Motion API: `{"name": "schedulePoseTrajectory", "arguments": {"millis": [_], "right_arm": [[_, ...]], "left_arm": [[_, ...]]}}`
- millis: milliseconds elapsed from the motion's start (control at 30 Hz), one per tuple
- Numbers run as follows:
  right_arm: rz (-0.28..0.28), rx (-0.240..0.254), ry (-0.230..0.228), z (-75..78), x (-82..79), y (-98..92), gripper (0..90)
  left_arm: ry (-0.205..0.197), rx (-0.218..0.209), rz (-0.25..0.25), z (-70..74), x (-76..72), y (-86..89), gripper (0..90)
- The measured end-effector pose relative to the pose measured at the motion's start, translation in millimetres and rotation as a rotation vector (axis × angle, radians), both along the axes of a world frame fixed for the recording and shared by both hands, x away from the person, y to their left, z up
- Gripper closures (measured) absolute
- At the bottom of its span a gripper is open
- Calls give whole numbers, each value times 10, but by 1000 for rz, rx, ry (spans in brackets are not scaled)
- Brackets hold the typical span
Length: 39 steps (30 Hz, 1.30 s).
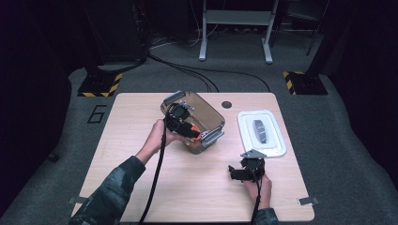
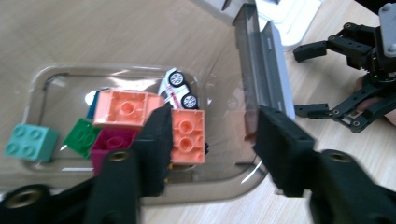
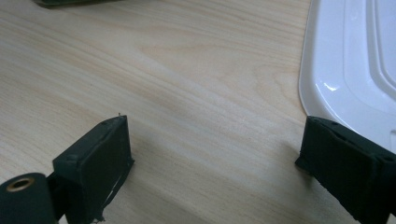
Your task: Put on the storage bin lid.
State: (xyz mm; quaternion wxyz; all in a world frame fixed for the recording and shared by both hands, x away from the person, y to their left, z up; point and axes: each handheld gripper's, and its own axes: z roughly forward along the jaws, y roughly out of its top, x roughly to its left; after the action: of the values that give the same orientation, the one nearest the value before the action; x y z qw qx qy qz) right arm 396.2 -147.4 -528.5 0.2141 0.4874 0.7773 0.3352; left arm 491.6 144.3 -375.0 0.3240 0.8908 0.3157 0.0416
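A clear plastic box [image 1: 211, 117] with grey latches stands at the table's far middle. Inside it lie an orange brick [image 2: 126, 108], a second orange brick [image 2: 187, 135], a teal brick [image 2: 30, 142], a green brick [image 2: 83, 136], a magenta brick [image 2: 109, 142] and a white toy car [image 2: 180, 91]. My left gripper [image 1: 187, 129] hangs over the box with its jaws apart [image 2: 210, 140], one above the bricks, the other by the box's side wall, gripping nothing. My right gripper [image 1: 231, 172] rests open near the front edge [image 3: 215, 154] over bare wood.
The box's white lid [image 1: 261, 132] lies flat at the right, just beyond my right gripper; its edge [image 3: 345, 70] is next to one jaw. A small dark hole [image 1: 226, 104] marks the far side of the wooden table [image 1: 141, 187]. Cables trail toward the front edge.
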Motion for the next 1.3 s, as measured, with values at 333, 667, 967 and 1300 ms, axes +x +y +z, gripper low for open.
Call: {"name": "schedulePoseTrajectory", "arguments": {"millis": [333, 667, 967, 1300], "right_arm": [[-1, 5, 1, 1, 0, 0, 81], [-2, 4, 1, 1, -1, 0, 81], [-3, 5, 1, 1, -1, 1, 81], [-1, 76, 40, 39, 20, -83, 56]], "left_arm": [[-77, -8, 32, 25, -268, 352, 190], [-128, -26, 93, -119, -483, 733, 132], [-170, -16, 147, -316, -657, 999, 86], [-181, -3, 238, -821, -831, 1309, 27]]}}
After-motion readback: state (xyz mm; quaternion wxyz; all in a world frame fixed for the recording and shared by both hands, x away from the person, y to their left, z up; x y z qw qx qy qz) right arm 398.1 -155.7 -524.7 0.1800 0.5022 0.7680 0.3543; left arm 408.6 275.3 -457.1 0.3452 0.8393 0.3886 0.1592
